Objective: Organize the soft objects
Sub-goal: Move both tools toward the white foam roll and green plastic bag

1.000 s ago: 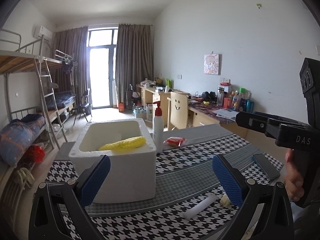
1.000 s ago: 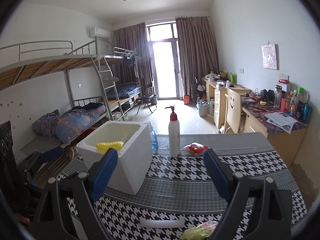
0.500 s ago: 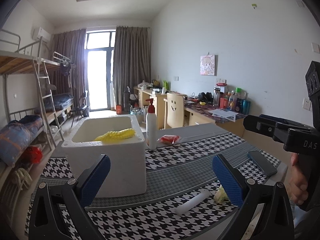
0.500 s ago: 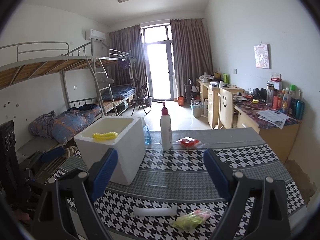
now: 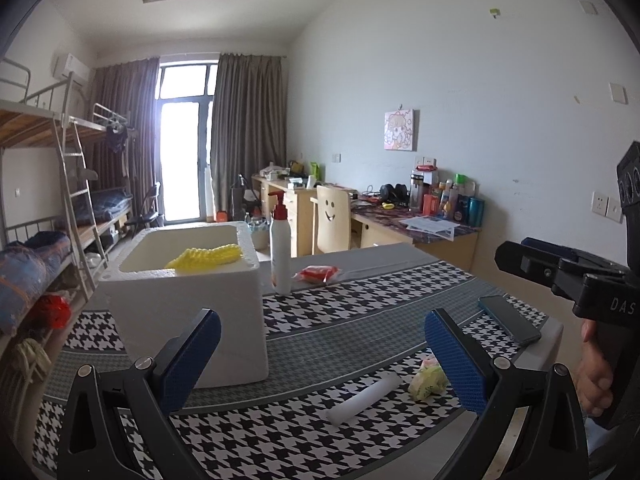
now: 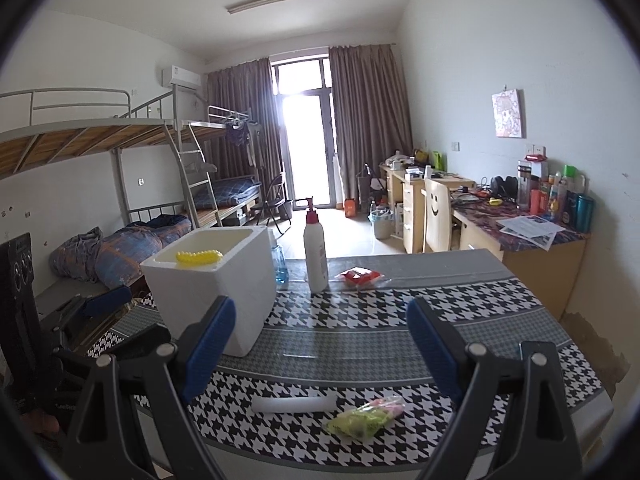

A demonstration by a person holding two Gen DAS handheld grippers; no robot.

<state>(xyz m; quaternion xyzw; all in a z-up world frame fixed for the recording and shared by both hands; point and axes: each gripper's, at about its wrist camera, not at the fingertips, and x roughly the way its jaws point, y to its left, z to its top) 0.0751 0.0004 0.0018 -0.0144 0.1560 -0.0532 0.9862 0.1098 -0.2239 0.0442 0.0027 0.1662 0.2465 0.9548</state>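
Tools left point(image 5: 320, 354) and right point(image 6: 320, 340) both agape, empty, above houndstooth table point(image 6: 360, 320) beside foam box point(image 6: 216, 276).

Yellow toy point(image 6: 199, 257) half hidden behind foam box point(image 6: 224, 280) rim. Blue bottle point(image 6: 280, 266) at box's 3 o'clock mostly hidden. Desk bottles point(image 6: 560, 196) labels unreadable.

a pump bottle point(image 5: 280, 254) and, seemingly, a phone point(image 5: 509, 319) sit on the table point(image 5: 360, 328).

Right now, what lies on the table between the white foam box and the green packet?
Only the white foam roll lies between the foam box and green packet; the right wrist view shows it best.
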